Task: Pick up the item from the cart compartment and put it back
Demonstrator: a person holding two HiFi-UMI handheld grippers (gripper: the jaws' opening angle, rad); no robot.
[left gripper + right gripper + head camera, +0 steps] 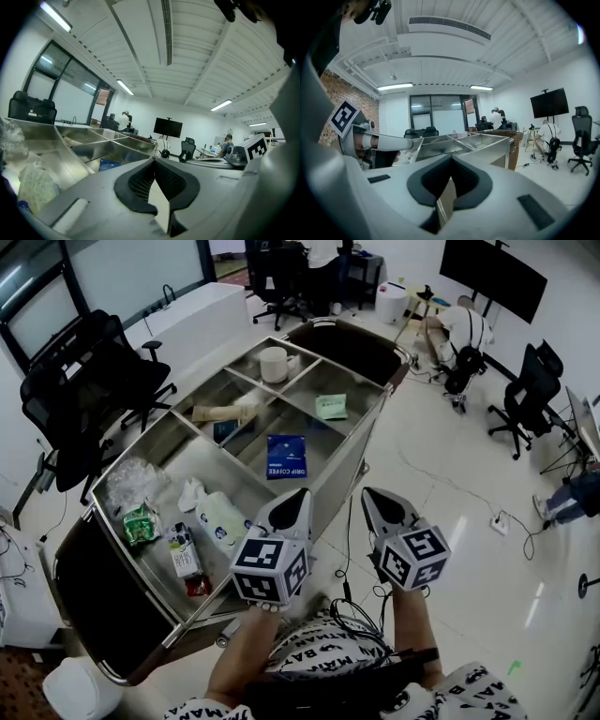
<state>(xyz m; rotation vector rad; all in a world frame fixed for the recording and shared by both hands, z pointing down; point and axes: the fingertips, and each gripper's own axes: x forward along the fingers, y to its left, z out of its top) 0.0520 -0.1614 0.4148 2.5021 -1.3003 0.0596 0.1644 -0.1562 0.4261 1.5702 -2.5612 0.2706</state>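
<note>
Landmark: open-topped stainless-steel cart [342,470] with divided compartments.
Left tool: white two-jaw left gripper [298,493], jaws together, nothing in them, over the cart's near rim.
Right tool: white two-jaw right gripper [370,493], jaws together, nothing in them, just outside the cart's side wall.
Item: flat blue drip-coffee packet [286,457], lying in the cart's middle compartment, apart from both grippers.
Other contents: white cup [274,364], far compartment; pale green packet [331,407], the compartment beside it.
</note>
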